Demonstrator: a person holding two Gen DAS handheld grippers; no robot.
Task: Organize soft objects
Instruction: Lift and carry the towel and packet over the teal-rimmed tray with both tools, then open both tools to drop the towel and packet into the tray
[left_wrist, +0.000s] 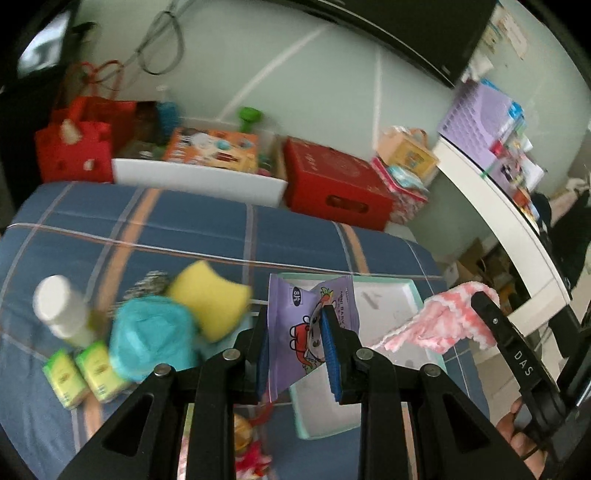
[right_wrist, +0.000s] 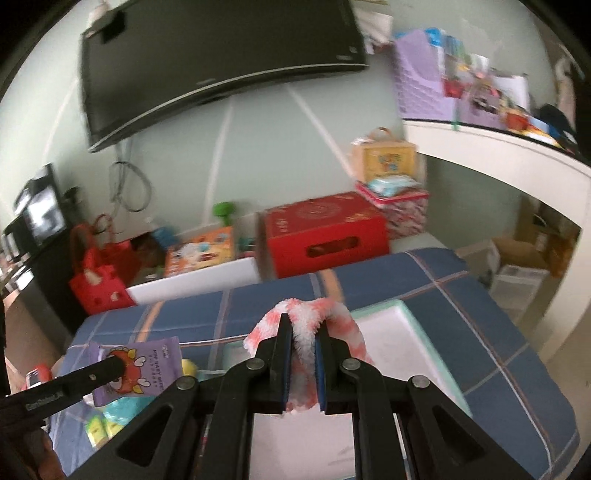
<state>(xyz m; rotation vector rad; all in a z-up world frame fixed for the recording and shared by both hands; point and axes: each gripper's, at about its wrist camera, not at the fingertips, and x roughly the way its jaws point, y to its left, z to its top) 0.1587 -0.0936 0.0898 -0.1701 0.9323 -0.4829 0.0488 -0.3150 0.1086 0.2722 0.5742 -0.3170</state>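
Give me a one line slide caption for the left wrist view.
Left claw grips a purple wipes packet above a white tray, while the right claw holds a pink fluffy cloth nearby.

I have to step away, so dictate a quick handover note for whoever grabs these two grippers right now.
Left gripper: jaws shut on the purple wipes packet, held above the near edge of the white tray.
Right gripper: jaws shut on the pink-and-white fluffy cloth, lifted over the tray.
Done: nothing visibly in the tray yet.
Left: place both, then consider the yellow sponge and teal cloth lying on the blue plaid bedcover.
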